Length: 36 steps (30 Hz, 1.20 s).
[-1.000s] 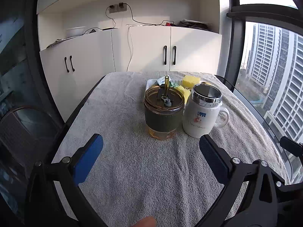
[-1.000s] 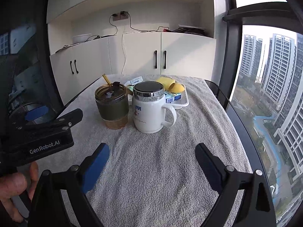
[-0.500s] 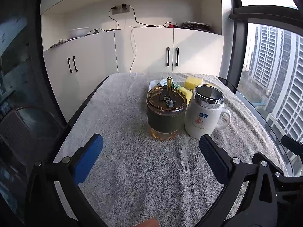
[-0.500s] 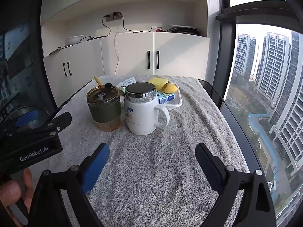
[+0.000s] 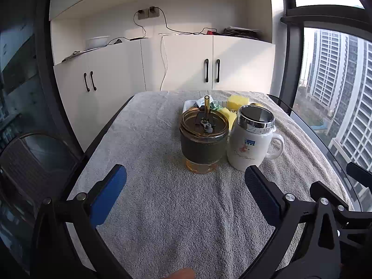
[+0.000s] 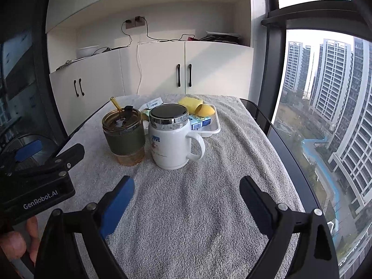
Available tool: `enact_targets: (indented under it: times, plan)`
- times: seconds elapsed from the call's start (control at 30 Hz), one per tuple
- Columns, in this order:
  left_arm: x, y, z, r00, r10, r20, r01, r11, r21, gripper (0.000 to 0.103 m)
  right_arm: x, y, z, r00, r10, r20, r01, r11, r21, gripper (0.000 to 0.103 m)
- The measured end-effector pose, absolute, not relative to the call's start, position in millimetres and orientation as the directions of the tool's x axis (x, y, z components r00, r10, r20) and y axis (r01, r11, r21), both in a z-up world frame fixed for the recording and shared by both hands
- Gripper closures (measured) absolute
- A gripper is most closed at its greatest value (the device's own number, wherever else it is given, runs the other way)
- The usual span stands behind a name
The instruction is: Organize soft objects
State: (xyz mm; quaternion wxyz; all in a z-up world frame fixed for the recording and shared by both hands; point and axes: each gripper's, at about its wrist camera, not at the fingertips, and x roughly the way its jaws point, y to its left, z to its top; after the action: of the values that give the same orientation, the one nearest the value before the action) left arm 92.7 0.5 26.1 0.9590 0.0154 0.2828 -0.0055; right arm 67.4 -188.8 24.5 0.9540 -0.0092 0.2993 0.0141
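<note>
While both grippers, left (image 5: 184, 181) & right (image 6: 186, 187), gape empty over fuzzy towel (image 6: 197, 209), spongy yellow blocks (image 6: 190, 103) sit half-hidden behind glossy mug (image 6: 172, 139).

Sitting on the towel-covered table (image 6: 209, 209): one amber glass tumbler (image 6: 124, 137) with one straw (image 6: 115, 104), one white lidded mug (image 6: 171, 137), one white tray (image 6: 215, 129) carrying at least two yellow sponges (image 6: 190, 102) (image 6: 204, 109), one blue-and-white carton (image 6: 200, 121).

Yellow sponges (image 6: 190, 102) sit piled in a white tray (image 6: 215, 129) at twelve o'clock on the table's far end; one rolled piece (image 6: 204, 110) (curled like a tube) lies on a blue-and-white packet (image 6: 201, 121), partly hidden behind the cups.
</note>
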Motion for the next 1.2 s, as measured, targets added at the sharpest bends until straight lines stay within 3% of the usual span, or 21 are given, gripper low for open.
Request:
enact_targets:
  times: [1.2]
  plan:
    - [96.9,1.9,21.5,0.836,-0.002,-0.549,0.015,1.0,0.019,0.0,67.9,-187.8,25.4,0.819,0.025,-0.573,-0.038,0.999,-0.011,0.009]
